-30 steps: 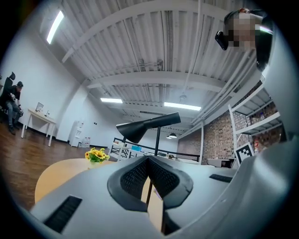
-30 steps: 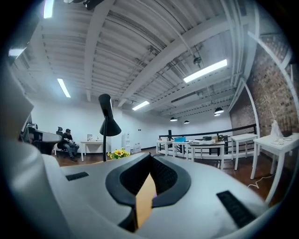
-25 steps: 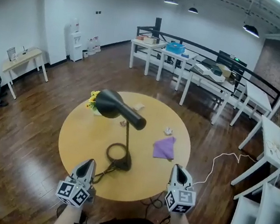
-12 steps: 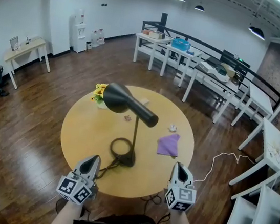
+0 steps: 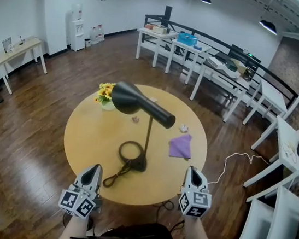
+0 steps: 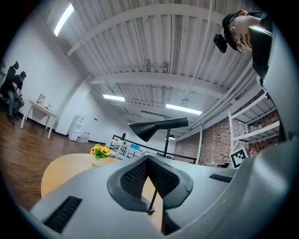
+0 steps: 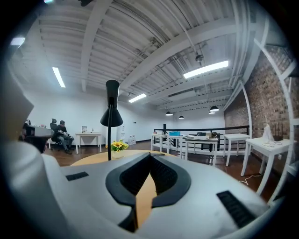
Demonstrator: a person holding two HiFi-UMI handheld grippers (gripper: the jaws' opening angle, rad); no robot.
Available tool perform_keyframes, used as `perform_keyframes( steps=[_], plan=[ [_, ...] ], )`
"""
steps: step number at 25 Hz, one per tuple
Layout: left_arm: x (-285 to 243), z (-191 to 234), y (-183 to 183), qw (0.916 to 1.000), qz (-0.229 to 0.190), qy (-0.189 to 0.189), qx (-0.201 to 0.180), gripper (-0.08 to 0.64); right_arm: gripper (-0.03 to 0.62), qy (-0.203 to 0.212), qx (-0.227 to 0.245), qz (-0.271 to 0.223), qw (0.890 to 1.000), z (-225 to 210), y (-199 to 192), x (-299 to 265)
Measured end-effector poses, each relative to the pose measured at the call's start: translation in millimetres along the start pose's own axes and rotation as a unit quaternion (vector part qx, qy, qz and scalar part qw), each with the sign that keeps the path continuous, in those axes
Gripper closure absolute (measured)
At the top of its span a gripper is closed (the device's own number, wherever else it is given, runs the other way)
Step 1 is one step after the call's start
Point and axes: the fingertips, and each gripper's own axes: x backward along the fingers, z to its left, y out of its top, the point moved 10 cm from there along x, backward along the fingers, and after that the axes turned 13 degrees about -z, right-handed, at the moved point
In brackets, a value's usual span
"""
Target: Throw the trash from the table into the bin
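Hovering at the near edge of the round bench (image 5: 86, 135), the left gripper (image 5: 94, 168) and right gripper (image 5: 192, 172) each have their jaws pressed together on nothing. Crumpled trash (image 5: 183, 128) lies near the far right edge, just beyond a purple cloth (image 5: 180, 146). A smaller scrap (image 5: 135, 119) sits behind the black lamp (image 5: 142, 110).

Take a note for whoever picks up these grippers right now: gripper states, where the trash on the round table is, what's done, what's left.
Left gripper: shut, empty, held at the near edge of the round table.
Right gripper: shut, empty, also at the near edge.
Trash on the table: purple sheet right of the black lamp; white crumpled scrap just beyond it; small pinkish scrap past the lamp's base.
Bin: not in any view.
Done: nothing picked up.
Left: every piece, and finding the bin.
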Motion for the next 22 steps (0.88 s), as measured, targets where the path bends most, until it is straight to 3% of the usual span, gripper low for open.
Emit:
perform_keyframes(
  steps=[6, 12, 17, 22],
  plan=[
    [11, 17, 13, 0.9995, 0.008, -0.028, 0.008, 0.559, 0.591, -0.014, 0.005, 0.005, 1.000, 27, 1, 4],
    [16, 38, 14, 0.9996, 0.009, -0.021, 0.014, 0.559, 0.591, -0.034, 0.014, 0.011, 0.999, 37, -1, 10],
    [6, 39, -3, 0.9997, 0.020, -0.014, 0.008, 0.559, 0.591, -0.029, 0.029, 0.014, 0.999, 20, -13, -6],
    [-16, 44, -24, 0.9991, 0.035, 0.015, -0.017, 0.559, 0.591, -0.018, 0.021, 0.019, 0.999, -20, -40, -59]
  ],
)
